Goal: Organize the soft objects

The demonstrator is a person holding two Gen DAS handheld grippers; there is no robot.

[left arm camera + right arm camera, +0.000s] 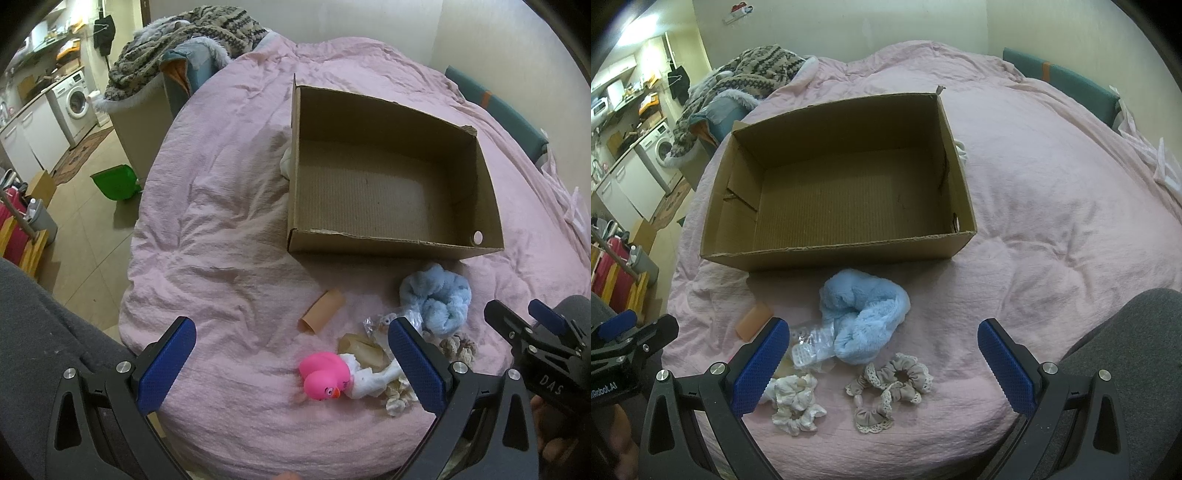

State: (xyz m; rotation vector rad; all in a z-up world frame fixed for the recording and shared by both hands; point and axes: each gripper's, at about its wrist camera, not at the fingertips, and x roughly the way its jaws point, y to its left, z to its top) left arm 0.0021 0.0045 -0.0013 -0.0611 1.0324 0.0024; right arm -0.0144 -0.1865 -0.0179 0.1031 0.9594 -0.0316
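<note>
Matt corrugated cardboard box (838, 236); fluffy blue plush (864, 321); glossy pink rubber duck (323, 374); crinkled pink cloth bedspread (1052, 221).

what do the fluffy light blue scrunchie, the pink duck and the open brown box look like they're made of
The fluffy light blue scrunchie looks like plush faux fur: a deep, matte, tufted pile. The pink duck appears to be moulded rubber or soft plastic, smooth with a slight sheen. The open brown box is corrugated cardboard: ribbed floor, ragged cut edges, dull finish.

A white front-loading washing machine (75, 99) is standing at the upper left of the frame, a green plastic dustpan (115, 181) lying on the floor below it.
</note>
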